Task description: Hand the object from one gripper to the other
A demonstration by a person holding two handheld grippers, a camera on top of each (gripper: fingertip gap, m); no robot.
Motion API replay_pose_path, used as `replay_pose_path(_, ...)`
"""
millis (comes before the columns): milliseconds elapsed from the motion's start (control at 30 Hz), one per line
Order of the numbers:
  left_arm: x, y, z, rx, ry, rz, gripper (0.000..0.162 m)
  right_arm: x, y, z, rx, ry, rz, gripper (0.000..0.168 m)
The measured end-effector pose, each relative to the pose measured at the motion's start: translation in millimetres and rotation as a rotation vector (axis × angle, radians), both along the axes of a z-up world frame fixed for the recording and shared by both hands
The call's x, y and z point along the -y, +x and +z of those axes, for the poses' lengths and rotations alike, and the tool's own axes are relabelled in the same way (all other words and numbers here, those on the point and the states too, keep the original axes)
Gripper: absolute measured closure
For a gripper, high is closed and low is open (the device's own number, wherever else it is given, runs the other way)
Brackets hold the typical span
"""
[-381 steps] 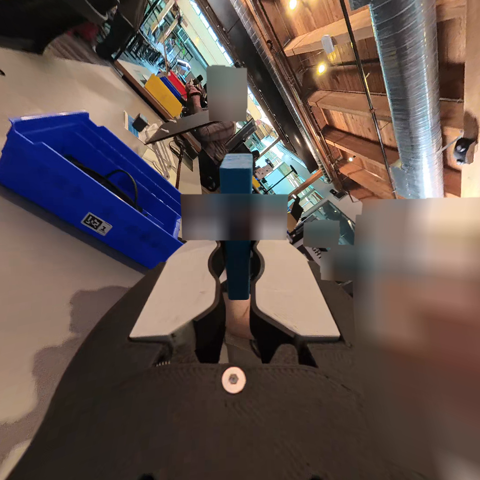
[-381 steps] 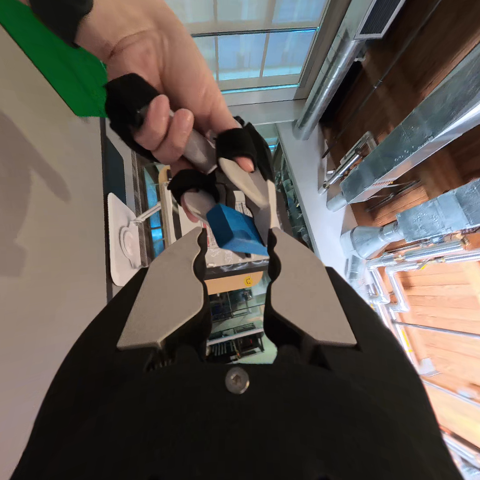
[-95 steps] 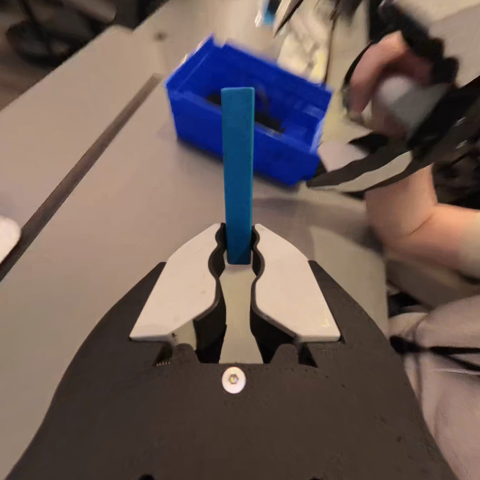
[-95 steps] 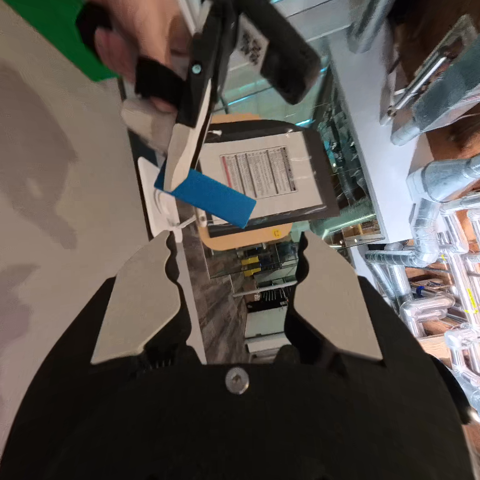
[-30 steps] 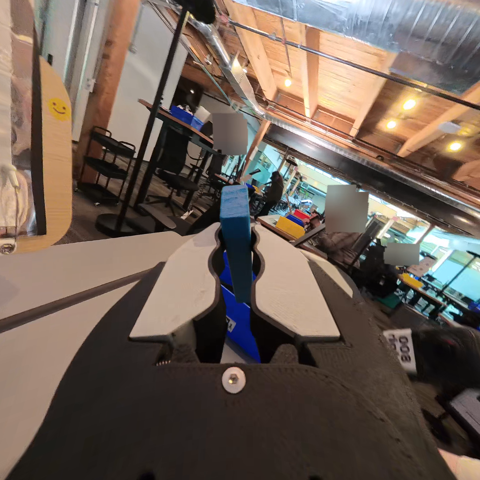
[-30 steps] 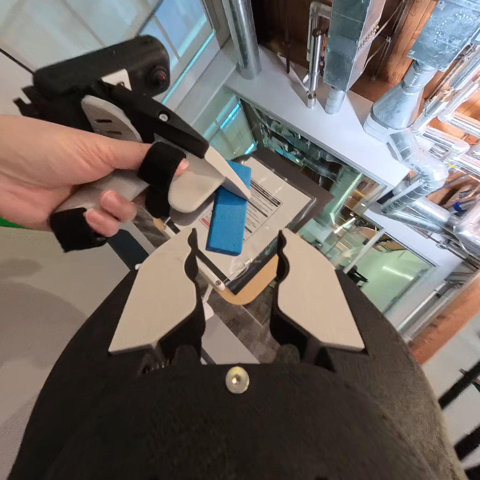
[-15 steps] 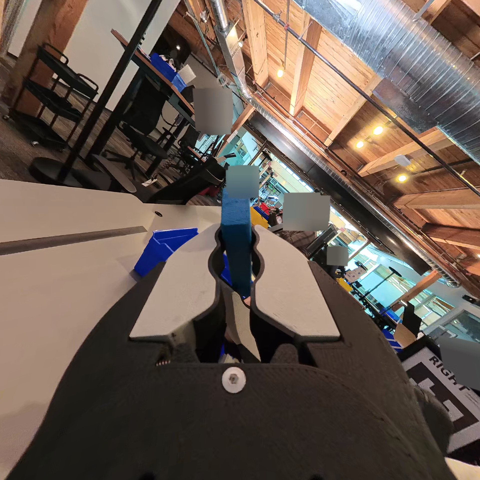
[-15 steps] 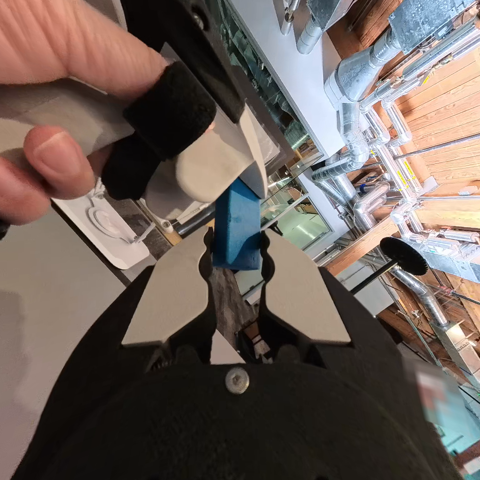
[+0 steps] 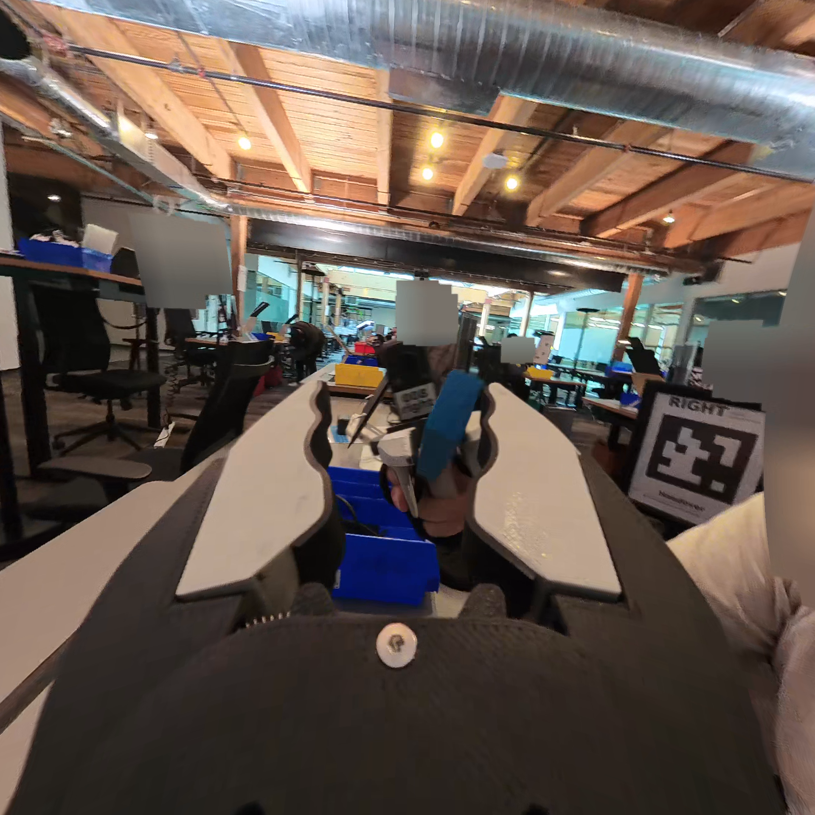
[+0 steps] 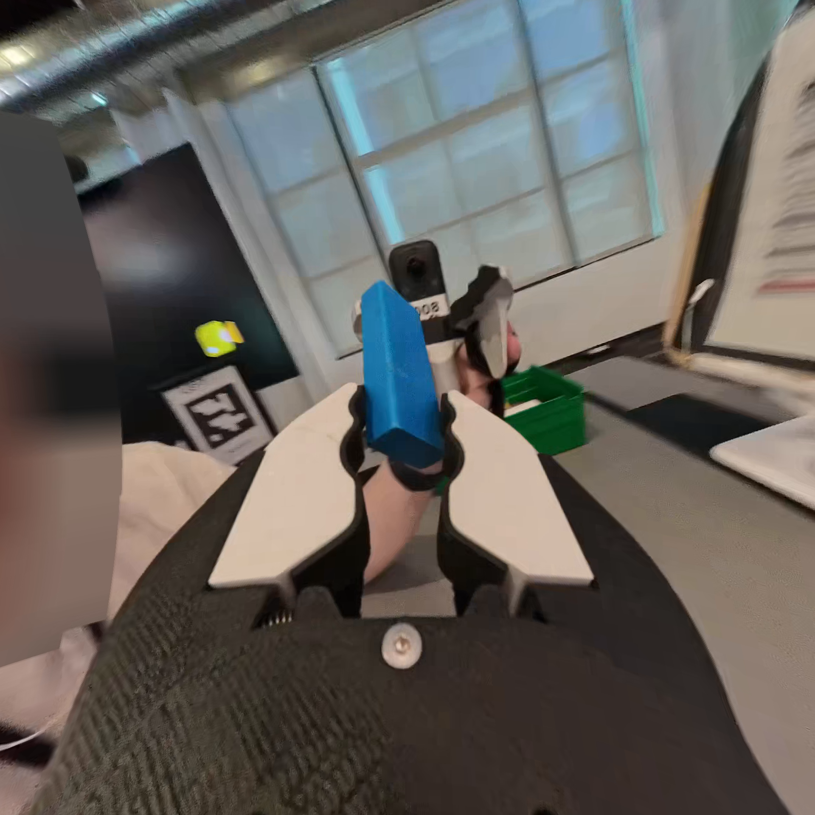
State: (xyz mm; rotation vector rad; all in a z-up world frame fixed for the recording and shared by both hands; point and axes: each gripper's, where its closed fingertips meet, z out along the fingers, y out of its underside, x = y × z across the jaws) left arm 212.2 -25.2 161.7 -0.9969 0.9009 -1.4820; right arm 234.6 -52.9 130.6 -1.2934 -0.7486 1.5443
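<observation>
The blue block [image 10: 399, 383] sits clamped between the fingers of the right gripper [image 10: 400, 408], tilted up and leftward. The left gripper [image 9: 403, 419] faces it with fingers spread wide, holding nothing. A blue bin [image 9: 379, 555] rests on the grey surface [image 9: 66, 569] below.

Each handheld gripper, the left gripper [image 9: 403, 403] and the right gripper [image 10: 399, 408], has a textured black body, pale grey wavy-edged finger plates and a silver screw just behind the plates.
</observation>
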Motion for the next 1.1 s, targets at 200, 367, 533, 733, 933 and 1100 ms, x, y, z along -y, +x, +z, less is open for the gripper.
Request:
replay_pose_path(200,6.4,17.2,-42.6,-0.341,0.151,0.071,0.162,-12.5,9.2,-28.1,0.021,-0.118,0.108,0.151)
replay_pose_path(367,-9.5,13.4,-37.0,-0.270,0.030,0.092,0.147,-34.4,12.7,-54.9,0.118,-0.142,0.013,0.151)
replay_pose_path(533,4.2,22.6,-85.6,-0.531,-0.079,-0.086,0.110,-39.7,32.3,-38.9,0.084,-0.085,-0.060,0.151)
replay_pose_path(733,12.8,72.4,-144.5,-0.783,-0.042,-0.130,0.142,-43.3,38.0,-41.2,0.167,-0.036,-0.116,0.151)
replay_pose_path(933,-1.5,66.0,-126.6,-0.667,-0.235,-0.166,0.145,-64.8,68.5,-31.9,0.403,0.419,-0.536,0.110)
replay_pose_path(1100,-8.9,44.5,-120.3,-0.656,-0.498,-0.216,0.145,-56.5,62.0,-38.3,0.787,1.278,-0.896,0.113)
